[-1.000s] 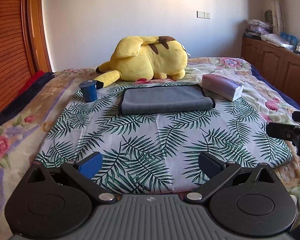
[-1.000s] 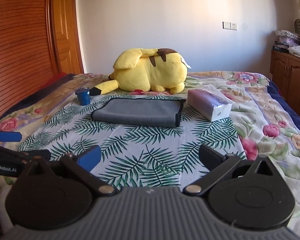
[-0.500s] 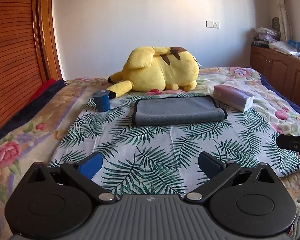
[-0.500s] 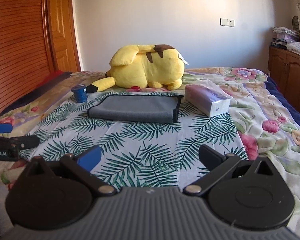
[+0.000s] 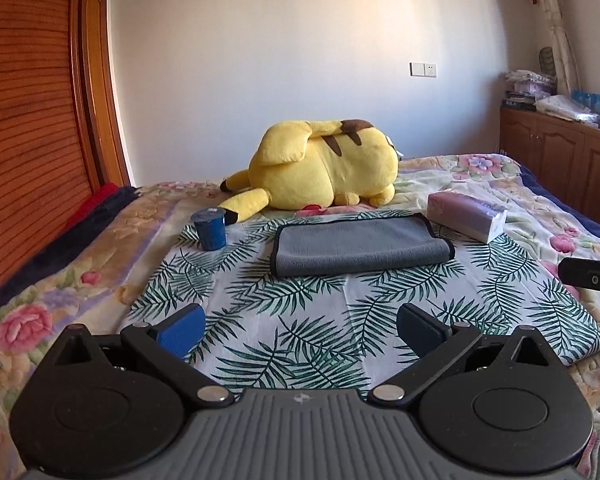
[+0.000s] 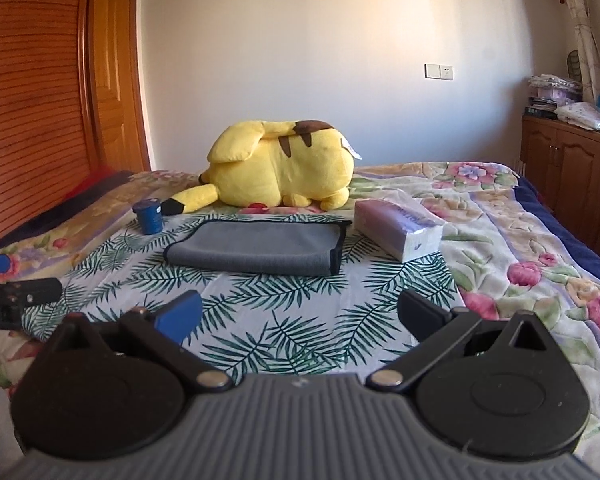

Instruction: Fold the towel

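Towel (image 5: pixel 360 246) grey, folded flat, dark-edged, left tool (image 5: pixel 300 330) and right tool (image 6: pixel 298 316) released

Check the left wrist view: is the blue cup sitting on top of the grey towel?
No, the blue cup stands on the leaf-print sheet to the left of the grey towel, apart from it.

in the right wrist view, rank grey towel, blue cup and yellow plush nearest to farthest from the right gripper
From the right gripper:
1. Grey towel, straight ahead on the palm-leaf sheet.
2. Blue cup, further back, to the left.
3. Yellow plush, behind the towel, towards the wall.
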